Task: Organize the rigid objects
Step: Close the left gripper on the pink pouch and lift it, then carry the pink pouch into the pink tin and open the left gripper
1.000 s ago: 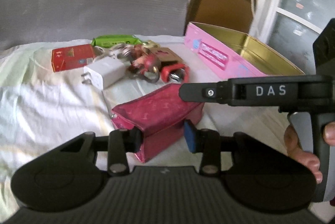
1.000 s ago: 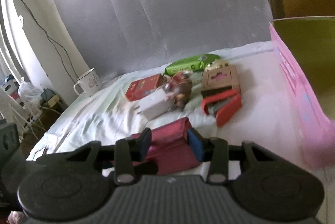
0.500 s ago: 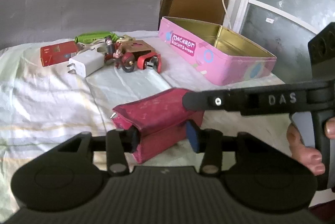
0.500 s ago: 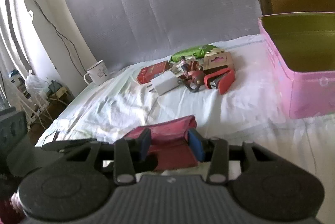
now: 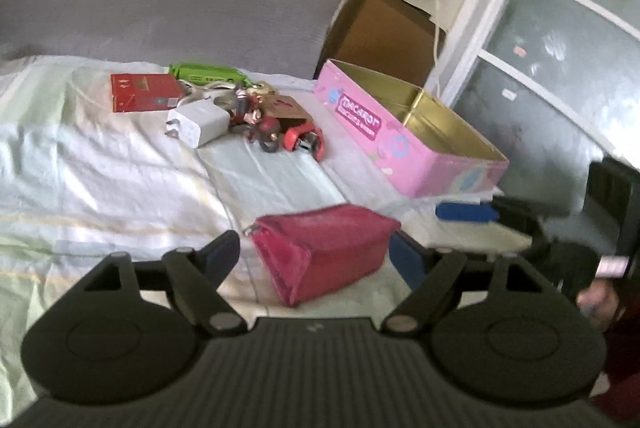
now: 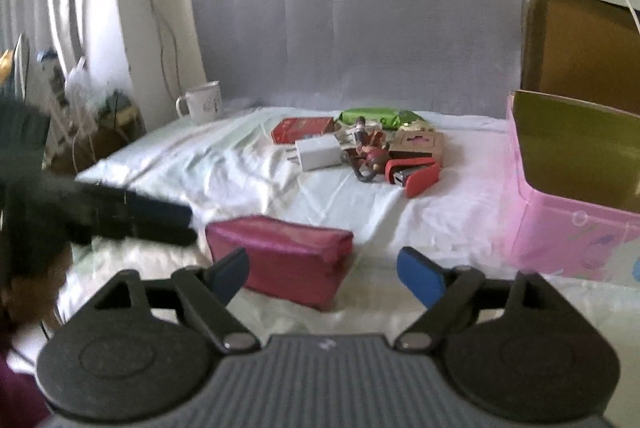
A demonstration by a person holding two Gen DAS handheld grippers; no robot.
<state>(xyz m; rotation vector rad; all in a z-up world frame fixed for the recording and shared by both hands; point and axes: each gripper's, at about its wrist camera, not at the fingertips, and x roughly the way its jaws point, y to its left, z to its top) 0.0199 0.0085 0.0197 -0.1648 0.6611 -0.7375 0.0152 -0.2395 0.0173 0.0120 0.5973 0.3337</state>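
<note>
Sheet (image 5: 120, 163) covering the bed, wrinkled and pale, carrying everything. Grey panel (image 6: 352, 7) standing upright behind it. Pink tin (image 5: 404, 143) sitting open at the right side of the bed, gold inside, brown cardboard box (image 5: 380, 31) standing just behind. Lettering on the tin's long side too blurred to read with certainty.

Red pouch (image 5: 324, 260) lying on the sheet nearest the cameras, well apart from the tin, nothing lying between pouch and tin but bare sheet. Farther back, clustering together: red flat box (image 5: 144, 92), green packet (image 5: 204, 72), white charger (image 5: 198, 123) with prongs pointing left, small brown carton (image 6: 416, 143), red stapler (image 6: 412, 175), small figurine (image 5: 256, 119) touching charger and stapler. White mug (image 6: 202, 102) standing at the bed's far left edge, apart from the cluster.

Left gripper (image 5: 316, 256) spreading its jaws, pouch sitting between them, blue pads clear of its sides. Right gripper (image 6: 324, 270) likewise widening, pouch between the jaws, nearer the left pad, not pressed. Each gripper showing at the edge of the other's view, beside the pouch.
</note>
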